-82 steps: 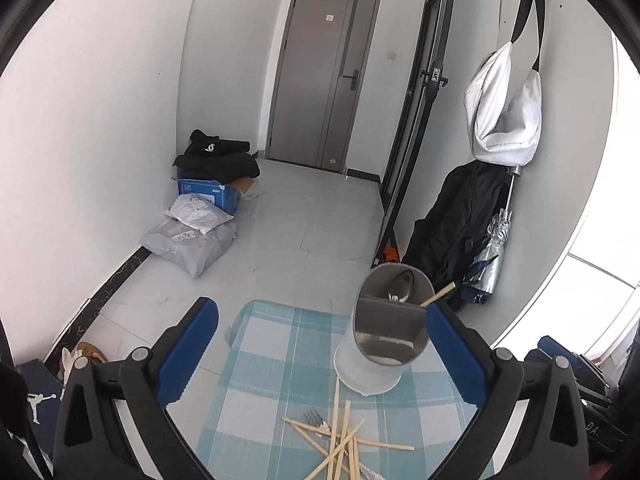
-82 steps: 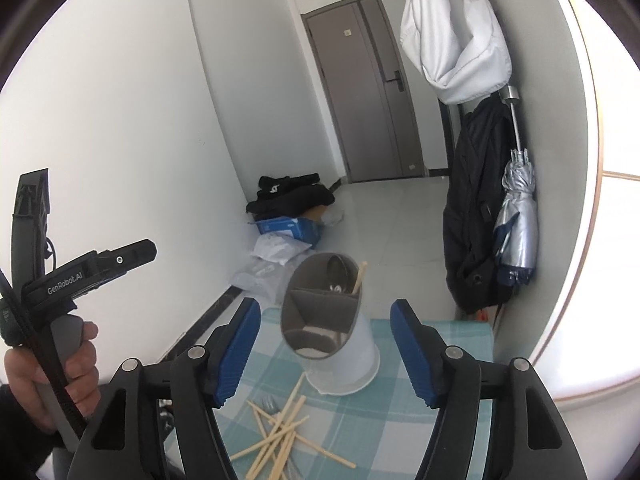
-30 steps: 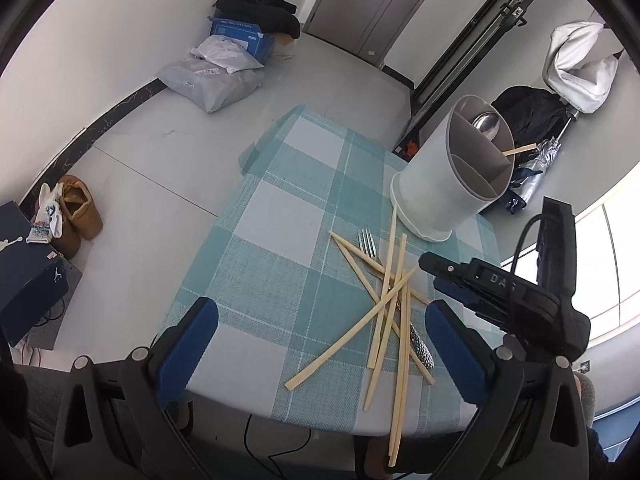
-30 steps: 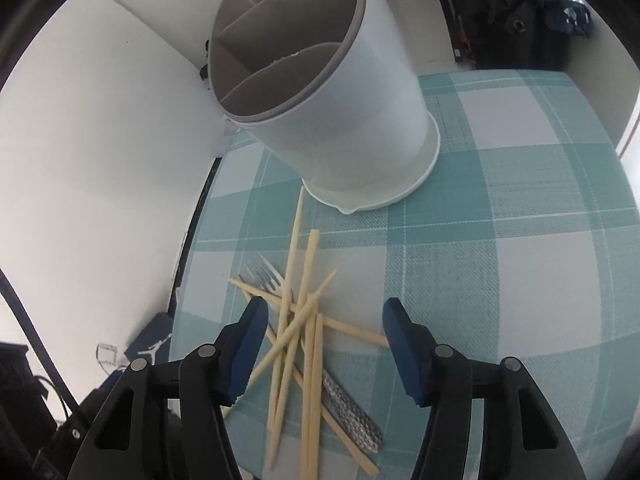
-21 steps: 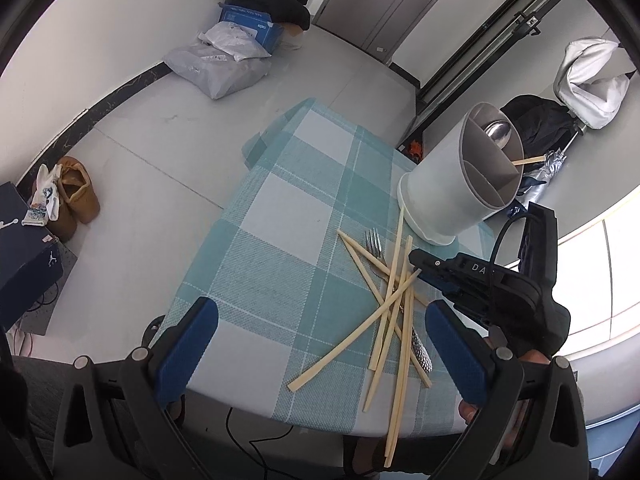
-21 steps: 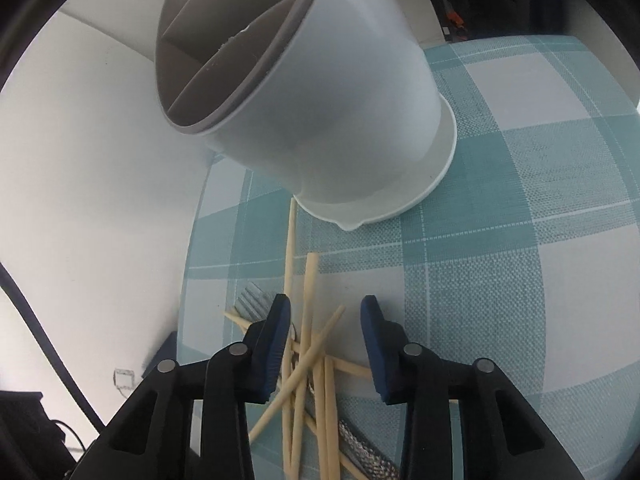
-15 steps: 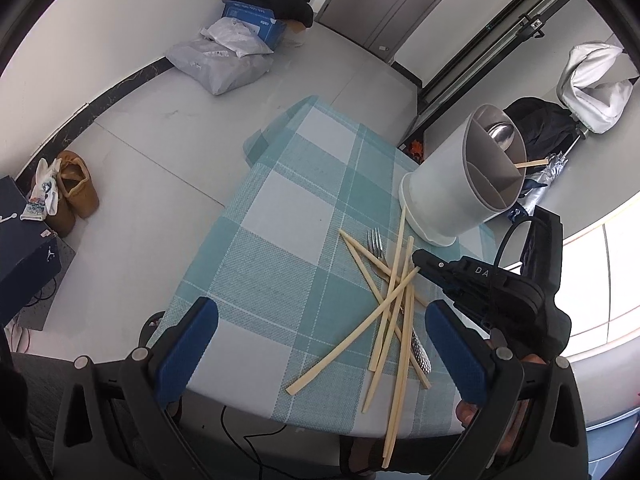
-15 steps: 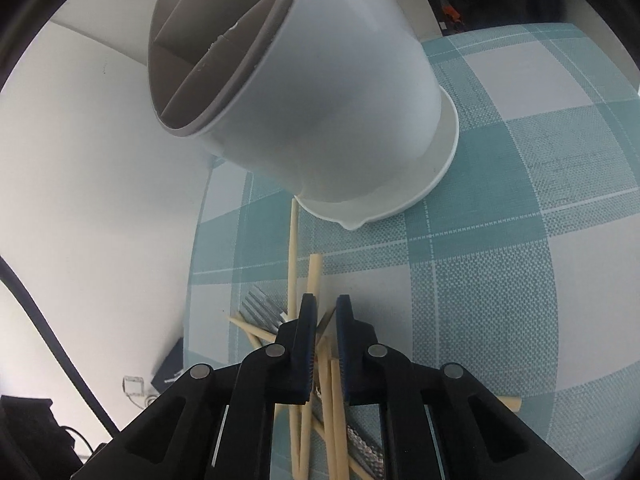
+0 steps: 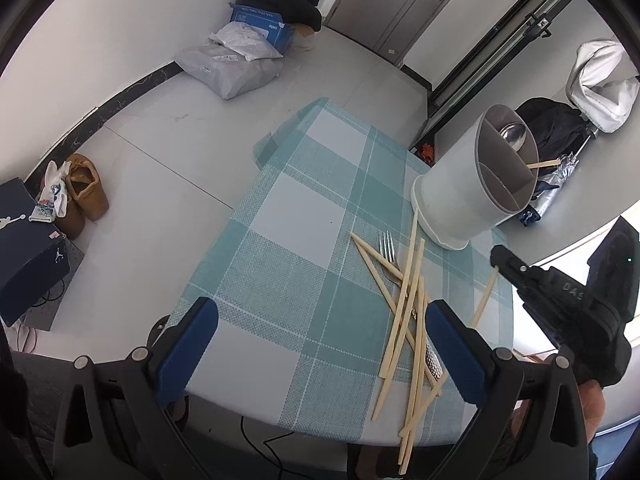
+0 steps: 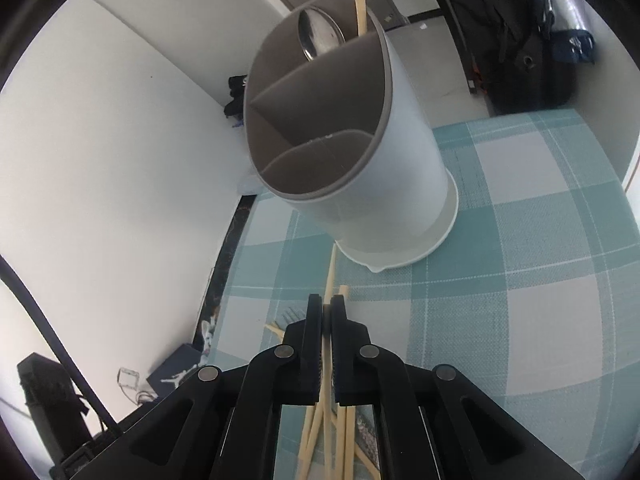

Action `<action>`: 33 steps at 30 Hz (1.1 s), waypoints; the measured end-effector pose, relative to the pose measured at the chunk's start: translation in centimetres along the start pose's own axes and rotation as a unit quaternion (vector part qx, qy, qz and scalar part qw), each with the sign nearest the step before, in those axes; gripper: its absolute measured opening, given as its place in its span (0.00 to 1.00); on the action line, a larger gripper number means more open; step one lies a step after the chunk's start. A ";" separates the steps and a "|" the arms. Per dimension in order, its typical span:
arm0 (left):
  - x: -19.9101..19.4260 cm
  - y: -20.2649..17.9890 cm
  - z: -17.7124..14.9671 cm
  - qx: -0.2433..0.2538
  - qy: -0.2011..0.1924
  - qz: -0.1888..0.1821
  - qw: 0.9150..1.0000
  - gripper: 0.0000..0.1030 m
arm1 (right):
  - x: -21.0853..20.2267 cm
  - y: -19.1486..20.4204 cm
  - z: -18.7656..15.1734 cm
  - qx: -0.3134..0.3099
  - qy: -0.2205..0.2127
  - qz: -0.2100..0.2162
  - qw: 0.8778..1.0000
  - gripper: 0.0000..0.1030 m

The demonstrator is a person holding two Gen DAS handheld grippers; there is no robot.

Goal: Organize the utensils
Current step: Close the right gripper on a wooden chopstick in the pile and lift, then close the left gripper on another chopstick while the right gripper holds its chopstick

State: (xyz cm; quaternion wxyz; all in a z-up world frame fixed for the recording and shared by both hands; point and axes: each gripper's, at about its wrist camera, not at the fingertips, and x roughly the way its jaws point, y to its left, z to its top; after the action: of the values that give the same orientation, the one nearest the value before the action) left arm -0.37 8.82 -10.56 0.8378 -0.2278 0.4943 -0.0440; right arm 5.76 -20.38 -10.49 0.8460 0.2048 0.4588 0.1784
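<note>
Chopstick (image 9: 485,298) between closed right gripper (image 10: 327,307) pads, above tablecloth (image 9: 280,256).

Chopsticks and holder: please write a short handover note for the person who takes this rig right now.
Right gripper: shut on one chopstick, held apart from the pile.
Left gripper: open, empty, above the near table edge.
Holder: upright at the far right of the cloth.
Done: a spoon and one chopstick stand in it.
Left: the held chopstick, the crossed chopsticks and the fork.
</note>
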 end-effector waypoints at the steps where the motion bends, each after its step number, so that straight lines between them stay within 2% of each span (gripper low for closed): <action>1: 0.2 -0.1 0.0 0.001 0.005 -0.002 1.000 0.99 | -0.7 -0.1 0.0 -0.001 -0.006 0.002 1.000 0.03; 4: 0.7 -0.7 0.3 0.015 0.022 -0.009 1.000 0.99 | -2.7 -1.3 -0.1 0.010 -0.023 0.015 1.000 0.03; 10: 1.5 -3.2 2.8 0.052 0.027 -0.005 0.998 0.99 | -6.4 -3.5 0.5 0.014 -0.060 0.023 0.998 0.03; 15: 5.7 -6.4 5.5 0.100 0.066 -0.007 0.993 0.99 | -7.1 -5.0 1.8 0.039 -0.075 0.033 0.996 0.03; 17: 7.5 -7.5 6.2 0.124 0.072 0.011 0.990 0.98 | -7.3 -5.6 2.2 0.051 -0.077 0.036 0.995 0.03; 18: 8.3 -7.9 6.3 0.136 0.076 0.023 0.988 0.97 | -7.4 -6.0 2.2 0.057 -0.078 0.038 0.995 0.03; 20: 9.8 -8.6 6.6 0.168 0.078 0.058 0.981 0.89 | -7.3 -6.5 2.3 0.061 -0.079 0.039 0.994 0.03; 21: 10.5 -8.9 6.7 0.187 0.087 0.060 0.977 0.82 | -7.5 -6.4 2.1 0.062 -0.081 0.040 0.994 0.03; 22: 10.9 -9.1 6.8 0.195 0.096 0.058 0.974 0.80 | -7.5 -6.5 2.2 0.063 -0.079 0.045 0.994 0.03; 26: 11.3 -9.3 7.0 0.193 0.119 0.026 0.974 0.80 | -7.0 -6.5 2.4 0.056 -0.080 0.048 0.994 0.03; 30: 12.6 -9.3 6.8 0.199 0.142 0.040 0.969 0.80 | -6.1 -6.5 2.7 0.049 -0.074 0.047 0.995 0.03; 33: 13.6 -8.8 6.7 0.191 0.146 0.060 0.969 0.79 | -5.9 -6.6 3.0 0.042 -0.071 0.038 0.996 0.03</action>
State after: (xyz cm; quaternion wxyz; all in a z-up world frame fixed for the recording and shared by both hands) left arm 13.59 -0.85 -15.08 0.7857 -0.0247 0.6064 -0.1200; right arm 6.01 -29.43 -8.24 0.8596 0.2698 0.3965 0.1764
